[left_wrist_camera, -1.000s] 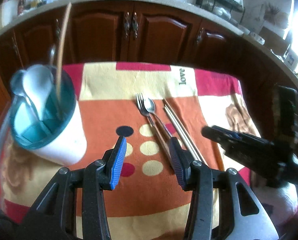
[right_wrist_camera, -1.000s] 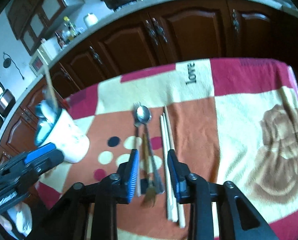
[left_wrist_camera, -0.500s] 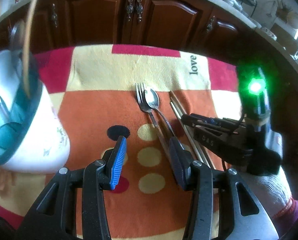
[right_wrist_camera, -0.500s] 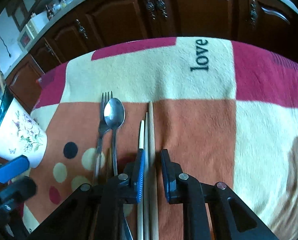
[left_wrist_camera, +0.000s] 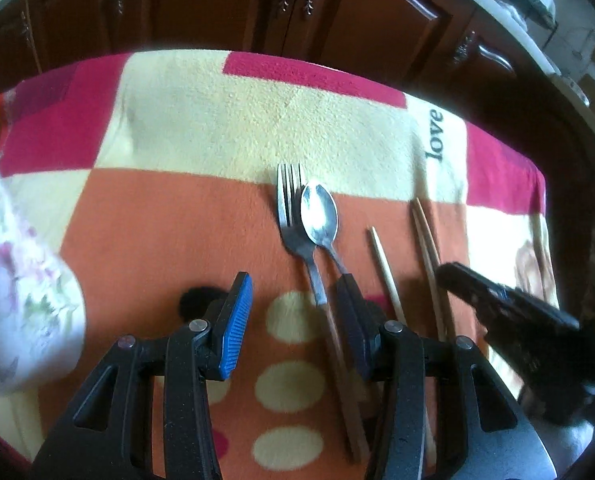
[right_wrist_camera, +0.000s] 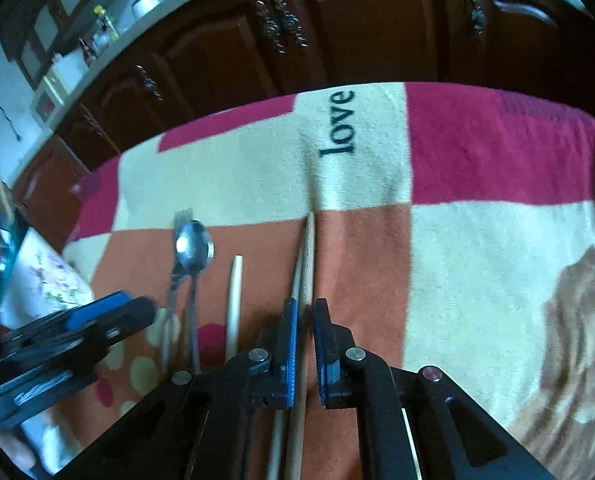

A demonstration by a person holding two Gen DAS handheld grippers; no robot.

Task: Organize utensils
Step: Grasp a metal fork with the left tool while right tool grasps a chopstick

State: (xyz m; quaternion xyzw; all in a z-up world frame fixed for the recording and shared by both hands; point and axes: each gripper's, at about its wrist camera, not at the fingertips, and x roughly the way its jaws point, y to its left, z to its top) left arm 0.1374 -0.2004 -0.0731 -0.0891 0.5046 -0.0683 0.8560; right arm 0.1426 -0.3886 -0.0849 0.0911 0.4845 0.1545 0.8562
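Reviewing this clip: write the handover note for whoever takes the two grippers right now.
Right gripper: nearly closed around two chopsticks on the blanket; firm grip unconfirmed.
Left gripper: open, empty, hovering over the fork and spoon handles.
A third chopstick lies apart, beside the spoon.
Floral holder cup is at far left, already holding some utensils.
Left: move chopsticks, fork and spoon into the cup.

the word "love" is printed on the blanket (right_wrist_camera: 257, 184).
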